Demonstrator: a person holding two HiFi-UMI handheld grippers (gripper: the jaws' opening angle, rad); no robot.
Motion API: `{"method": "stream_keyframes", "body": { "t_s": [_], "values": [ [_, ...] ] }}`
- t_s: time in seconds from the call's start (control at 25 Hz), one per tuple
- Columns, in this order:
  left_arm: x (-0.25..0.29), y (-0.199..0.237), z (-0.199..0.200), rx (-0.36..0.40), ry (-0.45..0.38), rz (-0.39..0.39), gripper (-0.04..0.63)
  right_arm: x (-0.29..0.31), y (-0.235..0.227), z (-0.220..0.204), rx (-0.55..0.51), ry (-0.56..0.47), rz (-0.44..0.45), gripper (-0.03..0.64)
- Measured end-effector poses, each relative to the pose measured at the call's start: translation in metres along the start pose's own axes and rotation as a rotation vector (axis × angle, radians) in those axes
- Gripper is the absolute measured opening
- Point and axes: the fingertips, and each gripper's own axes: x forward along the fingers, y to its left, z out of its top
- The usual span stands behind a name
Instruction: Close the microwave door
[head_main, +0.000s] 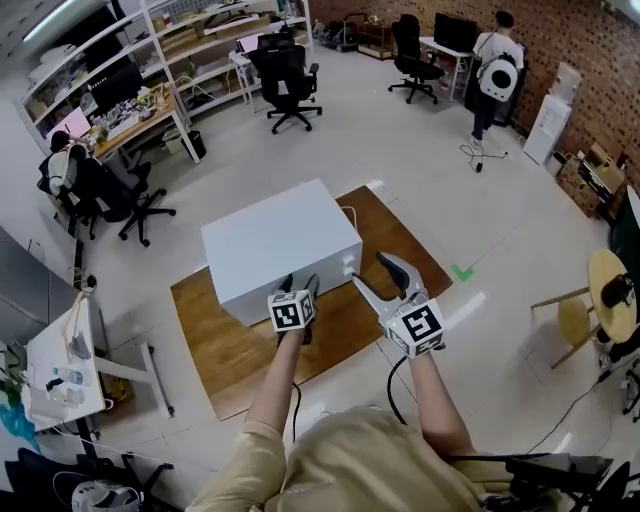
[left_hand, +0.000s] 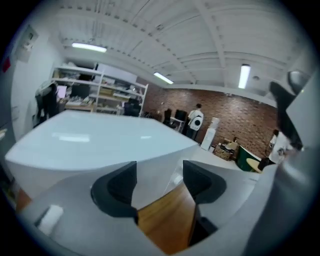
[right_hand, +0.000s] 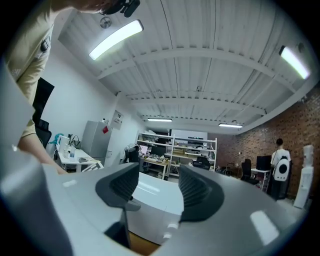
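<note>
The white microwave sits on a wooden board on the floor, its front toward me and its door looking flush with the body. My left gripper is low at the front face, jaws open with nothing between them. The left gripper view shows the microwave top just beyond my left gripper, with the board below. My right gripper hovers by the microwave's right front corner, jaws open and empty. The right gripper view has the microwave behind my right gripper, its knobs facing it.
A white side table stands at the left and a round wooden table at the right. Office chairs, desks and shelving line the back. One person sits at far left, another stands at the back right.
</note>
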Motion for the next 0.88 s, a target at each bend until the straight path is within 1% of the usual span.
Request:
{"method": "stream_keyframes", "body": {
  "t_s": [0.04, 0.08, 0.12, 0.2, 0.24, 0.28, 0.32, 0.36, 0.4, 0.44, 0.52, 0.6, 0.68, 0.76, 0.88],
  "values": [
    [-0.015, -0.018, 0.011, 0.067, -0.055, -0.031, 0.279, -0.003, 0.003, -0.008, 0.013, -0.005, 0.004, 0.239],
    [-0.034, -0.033, 0.025, 0.14, -0.114, -0.045, 0.284, -0.004, 0.005, -0.015, 0.032, -0.011, 0.006, 0.239],
    [-0.054, -0.046, 0.038, 0.226, -0.174, -0.04, 0.292, -0.005, 0.006, -0.021, 0.056, -0.019, 0.007, 0.239],
    [-0.096, -0.061, 0.06, 0.415, -0.283, 0.023, 0.295, -0.004, 0.005, -0.03, 0.103, -0.029, -0.006, 0.238],
    [-0.116, -0.065, 0.069, 0.48, -0.331, 0.061, 0.296, -0.005, 0.003, -0.033, 0.113, -0.027, -0.032, 0.238],
    [-0.136, -0.066, 0.077, 0.506, -0.379, 0.09, 0.302, -0.006, -0.001, -0.035, 0.11, -0.024, -0.075, 0.238],
    [-0.155, -0.066, 0.085, 0.497, -0.425, 0.109, 0.31, -0.008, -0.006, -0.036, 0.099, -0.024, -0.127, 0.238],
    [-0.172, -0.065, 0.093, 0.473, -0.469, 0.124, 0.313, -0.01, -0.012, -0.034, 0.088, -0.034, -0.17, 0.238],
    [-0.187, -0.064, 0.101, 0.451, -0.509, 0.14, 0.313, -0.011, -0.017, -0.031, 0.084, -0.051, -0.191, 0.239],
    [-0.199, -0.061, 0.108, 0.44, -0.541, 0.159, 0.313, -0.009, -0.019, -0.027, 0.088, -0.072, -0.191, 0.239],
    [-0.212, -0.053, 0.117, 0.43, -0.577, 0.208, 0.313, -0.003, -0.02, -0.021, 0.102, -0.102, -0.173, 0.248],
    [-0.217, -0.044, 0.12, 0.407, -0.588, 0.25, 0.313, 0.005, -0.016, -0.021, 0.099, -0.103, -0.152, 0.259],
    [-0.218, -0.041, 0.122, 0.388, -0.591, 0.271, 0.313, 0.013, -0.011, -0.022, 0.073, -0.083, -0.131, 0.262],
    [-0.217, -0.042, 0.126, 0.391, -0.59, 0.28, 0.313, 0.021, -0.007, -0.017, 0.059, -0.084, -0.11, 0.262],
    [-0.214, -0.042, 0.128, 0.402, -0.583, 0.28, 0.313, 0.03, -0.004, -0.013, 0.071, -0.098, -0.088, 0.262]
  ]
}}
